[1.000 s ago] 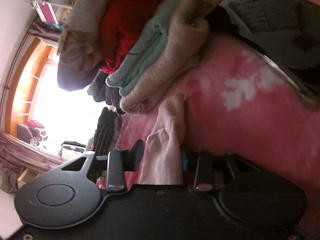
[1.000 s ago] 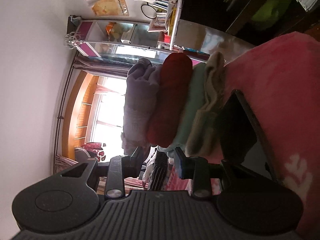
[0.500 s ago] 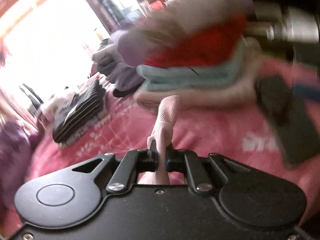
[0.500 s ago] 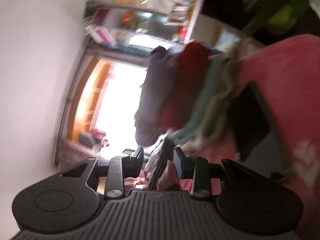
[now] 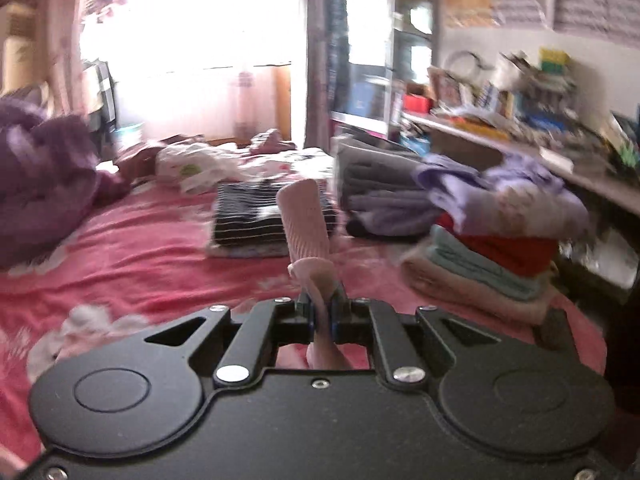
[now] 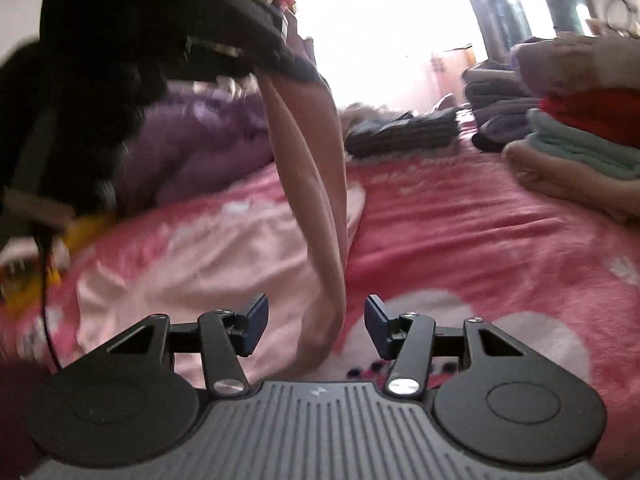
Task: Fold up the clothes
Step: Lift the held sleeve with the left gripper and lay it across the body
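pink garment (image 5: 306, 216) pinched — right gripper (image 6: 316, 326) jaws opening

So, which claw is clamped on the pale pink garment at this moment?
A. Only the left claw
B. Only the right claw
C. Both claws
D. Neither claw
A: the left claw is pinched shut on the pale pink garment, while the right claw is opening, its pads standing clear of the cloth that hangs between them.
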`<move>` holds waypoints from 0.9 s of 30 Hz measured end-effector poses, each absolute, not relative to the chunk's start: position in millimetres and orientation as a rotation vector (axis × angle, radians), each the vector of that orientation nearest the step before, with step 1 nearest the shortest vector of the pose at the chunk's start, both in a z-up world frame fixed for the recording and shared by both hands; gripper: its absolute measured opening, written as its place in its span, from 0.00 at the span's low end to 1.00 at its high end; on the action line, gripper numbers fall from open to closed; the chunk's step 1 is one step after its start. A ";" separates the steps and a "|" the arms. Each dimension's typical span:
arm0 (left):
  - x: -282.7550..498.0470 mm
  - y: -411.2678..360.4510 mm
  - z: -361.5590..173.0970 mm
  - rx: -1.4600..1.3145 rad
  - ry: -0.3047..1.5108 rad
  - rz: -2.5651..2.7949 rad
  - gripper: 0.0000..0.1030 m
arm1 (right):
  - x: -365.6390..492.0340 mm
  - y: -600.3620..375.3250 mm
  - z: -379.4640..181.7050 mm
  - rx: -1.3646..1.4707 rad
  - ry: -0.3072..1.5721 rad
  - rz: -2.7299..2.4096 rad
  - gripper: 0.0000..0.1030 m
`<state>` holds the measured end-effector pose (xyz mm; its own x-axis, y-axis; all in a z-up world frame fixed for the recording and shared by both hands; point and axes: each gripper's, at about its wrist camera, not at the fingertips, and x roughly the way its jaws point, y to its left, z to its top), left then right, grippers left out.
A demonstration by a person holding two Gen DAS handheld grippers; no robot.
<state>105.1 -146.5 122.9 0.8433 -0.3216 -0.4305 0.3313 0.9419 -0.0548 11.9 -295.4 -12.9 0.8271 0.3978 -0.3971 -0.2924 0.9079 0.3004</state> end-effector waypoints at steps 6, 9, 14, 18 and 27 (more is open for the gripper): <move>102.2 -103.0 121.2 -0.055 0.452 -0.320 0.06 | 7.7 -259.1 -26.2 0.101 0.533 0.372 0.52; 102.8 -89.0 120.1 -0.080 0.452 -0.330 0.06 | -2.1 -242.1 -27.2 0.036 0.550 0.395 0.52; 97.8 -70.6 117.8 -0.101 0.436 -0.337 0.05 | -13.9 -219.8 -28.0 -0.072 0.550 0.399 0.52; 94.5 -53.9 117.3 -0.134 0.424 -0.343 0.06 | -18.9 -210.7 -27.8 -0.100 0.528 0.377 0.47; 90.9 -13.6 115.3 -0.166 0.386 -0.362 0.06 | -21.4 -185.1 -38.4 -0.224 0.555 0.328 0.41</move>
<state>90.9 -13.6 115.3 0.8634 -0.3753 -0.3373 0.3127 0.9226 -0.2260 -21.4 -185.1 -38.4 0.8001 0.2430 -0.5485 -0.3628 0.9241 -0.1197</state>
